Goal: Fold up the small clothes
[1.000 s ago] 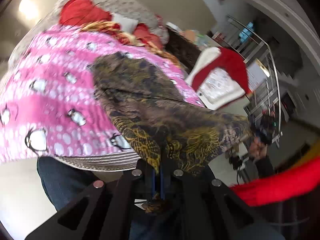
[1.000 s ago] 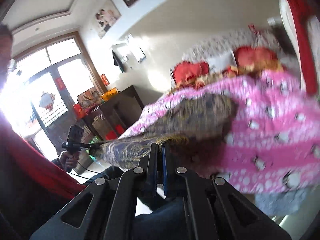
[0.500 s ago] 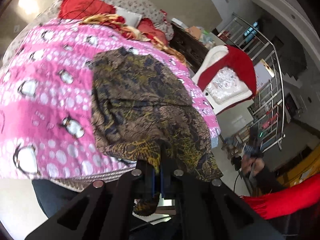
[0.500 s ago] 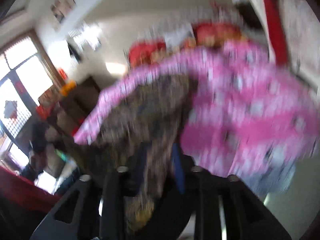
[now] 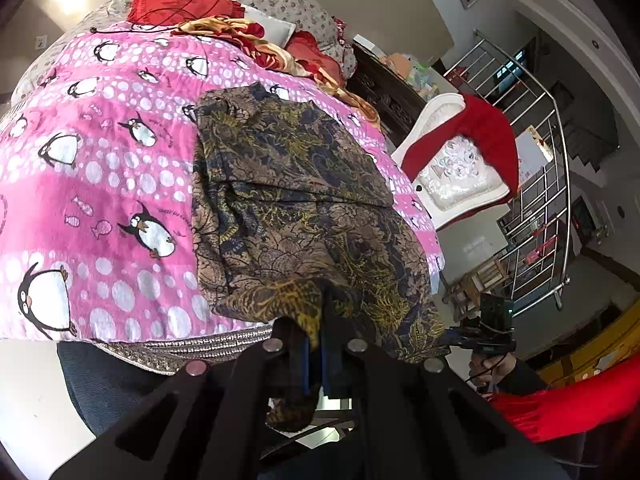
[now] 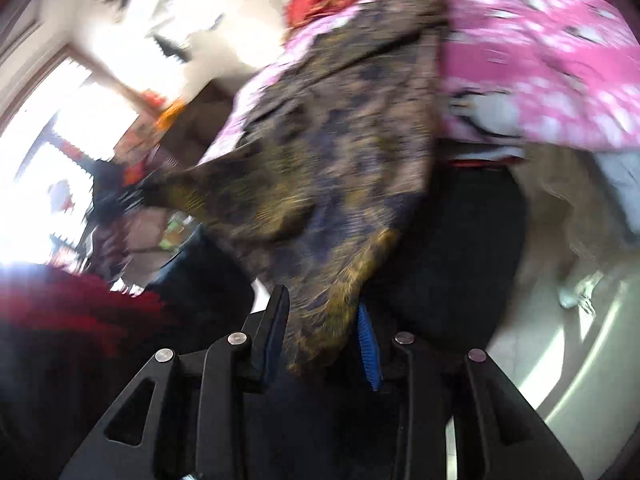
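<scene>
Lying across a pink penguin blanket (image 5: 100, 184) on a bed, a dark brown and gold patterned garment (image 5: 288, 184) is part folded, with 1 flap already laid over its far half and its near edge hanging off the bed's front. At the left of the left wrist view is bare blanket; in the middle is the garment; at the right stand a white chair draped in red (image 5: 464, 160) and a metal railing (image 5: 548, 184).

The left gripper (image 5: 316, 340) is clenched on the garment's near hem, with cloth bunched between its blue pads. In the blurred right wrist view, the right gripper (image 6: 324, 336) has its jaws parted, having just opened; the garment's corner hangs loosely between them, with neither pad pressing it. The person's dark trousers (image 6: 472, 240) show behind it.

The step appears to be setting down the near edge. To do it well, lay the left corner flat on the blanket before letting go, keep the hem straight and level with the released corner, then pull clear without dragging cloth.
</scene>
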